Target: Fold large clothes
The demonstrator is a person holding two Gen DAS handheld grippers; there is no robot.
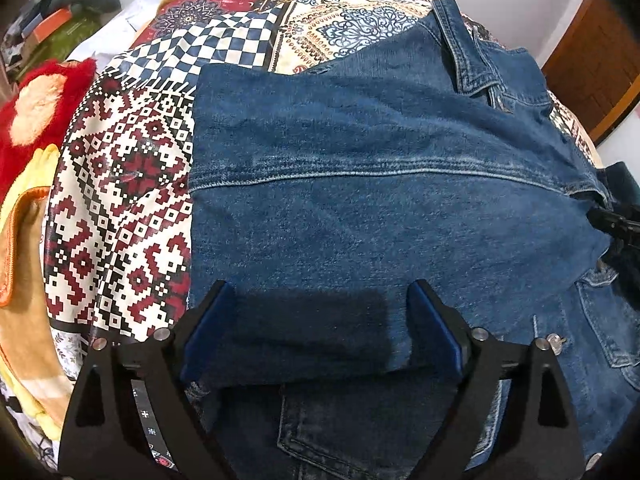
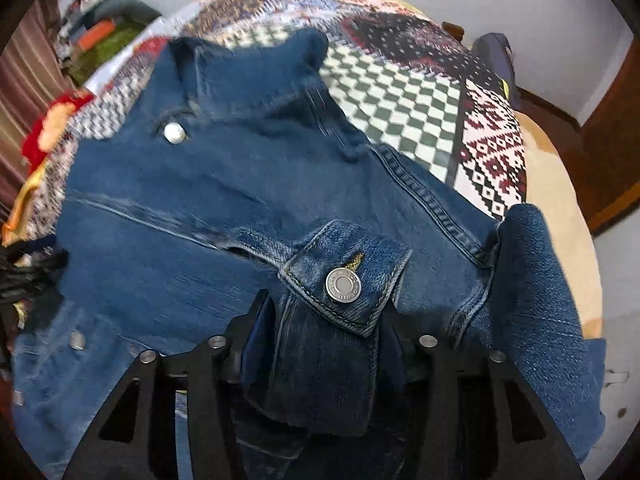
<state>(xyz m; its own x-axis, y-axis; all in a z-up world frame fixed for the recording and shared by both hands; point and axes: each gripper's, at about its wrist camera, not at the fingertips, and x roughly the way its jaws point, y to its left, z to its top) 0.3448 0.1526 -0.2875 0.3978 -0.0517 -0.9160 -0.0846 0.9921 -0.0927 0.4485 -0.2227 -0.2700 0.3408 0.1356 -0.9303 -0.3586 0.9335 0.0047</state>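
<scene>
left gripper (image 1: 320, 332): fingers (image 1: 208, 328) spread wide, hovering over folded denim edge, gripping nothing
right gripper (image 2: 324, 344): fingers (image 2: 256, 340) clamped on cuff (image 2: 344, 272), one metal button showing
denim jacket (image 1: 360, 200): one, spread on bed, collar at far end
bedspread (image 1: 132, 200): one, patchwork, beneath jacket
clothes pile (image 1: 36, 120): red and yellow items, left edge
door (image 1: 600, 80): wooden, far right

We see a blue denim jacket (image 1: 360, 208) with silver buttons (image 2: 343, 285) on a patchwork bedspread (image 1: 132, 208) of red, white and navy geometric checks.
</scene>
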